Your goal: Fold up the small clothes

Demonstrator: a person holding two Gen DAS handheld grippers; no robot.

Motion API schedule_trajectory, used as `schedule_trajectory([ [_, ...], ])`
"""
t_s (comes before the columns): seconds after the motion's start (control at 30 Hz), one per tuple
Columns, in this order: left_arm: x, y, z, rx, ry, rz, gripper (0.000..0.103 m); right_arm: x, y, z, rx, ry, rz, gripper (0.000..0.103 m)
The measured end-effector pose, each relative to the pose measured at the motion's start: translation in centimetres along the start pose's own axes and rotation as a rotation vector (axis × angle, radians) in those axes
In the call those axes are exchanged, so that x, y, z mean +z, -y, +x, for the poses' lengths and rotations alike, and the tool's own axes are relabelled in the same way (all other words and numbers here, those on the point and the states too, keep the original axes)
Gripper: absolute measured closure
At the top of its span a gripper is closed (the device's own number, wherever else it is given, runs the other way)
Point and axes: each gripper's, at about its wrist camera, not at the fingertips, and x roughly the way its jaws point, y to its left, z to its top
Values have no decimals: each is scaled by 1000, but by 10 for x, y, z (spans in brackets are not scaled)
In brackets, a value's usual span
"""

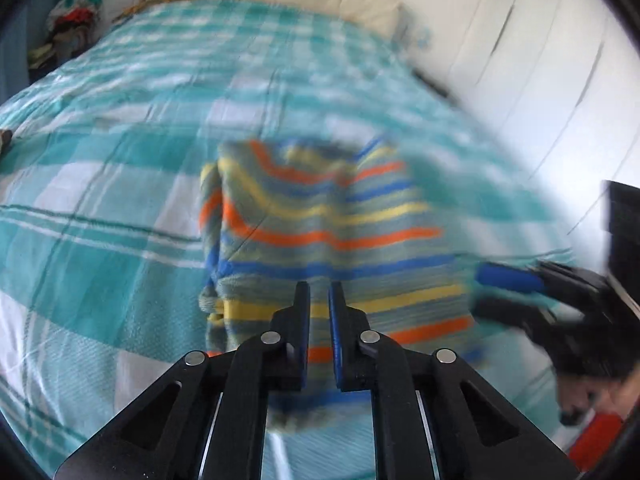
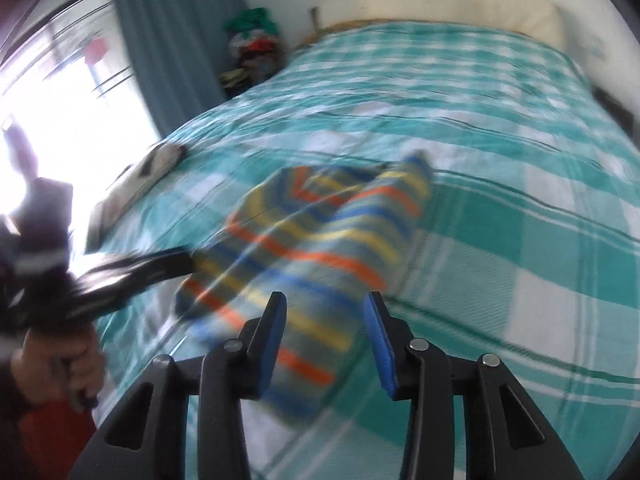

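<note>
Striped knit garment (image 1: pixel 320 220) lies part-folded mid-frame on the teal check bed (image 1: pixel 100 208); I'm between folds, my left gripper (image 1: pixel 319 292) fingers pressed together and empty, right gripper (image 2: pixel 326 304) fingers spread over its near edge; next I pinch a corner

bright window (image 2: pixel 48 92) glare; heavy motion blur; fisheye-warped edges.

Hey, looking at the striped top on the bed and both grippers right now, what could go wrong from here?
1. The striped top lies bunched, with folds along its left edge, so the next fold may come out uneven.
2. The left gripper is shut and seems to hold no cloth; it must reopen before it can grasp.
3. The right gripper is open at the hem, its jaws empty; both views are blurred, so a hasty grab could miss.
</note>
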Motion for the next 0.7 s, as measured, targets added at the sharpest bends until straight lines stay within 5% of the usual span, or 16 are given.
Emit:
schedule_trajectory([
  [0.1,-5,-20,25,13,-75,-37,99,-28,-4,46,-73,-151,12,65],
  [0.17,-4,-22,9,25,-58,-54,99,-28,-7,36,-90,-107,22,66],
  [0.23,-7,-17,-13,22,-19,-44,77,-23,-14,17,-88,-69,33,66],
  [0.3,-14,-12,-26,30,10,-40,40,-22,-25,2,-78,-22,6,66],
  [0.43,-34,-12,-2,159,-111,-27,32,-43,-28,39,-92,-163,11,64],
  [0.53,-47,-18,-18,213,-100,-60,28,-46,-37,29,-137,-128,9,62],
  [0.6,-53,-13,-34,267,-82,-51,14,-45,-43,11,-135,-91,47,40],
  [0.7,-63,-6,-55,280,-48,-24,14,-57,-56,-18,-168,-26,41,26],
])
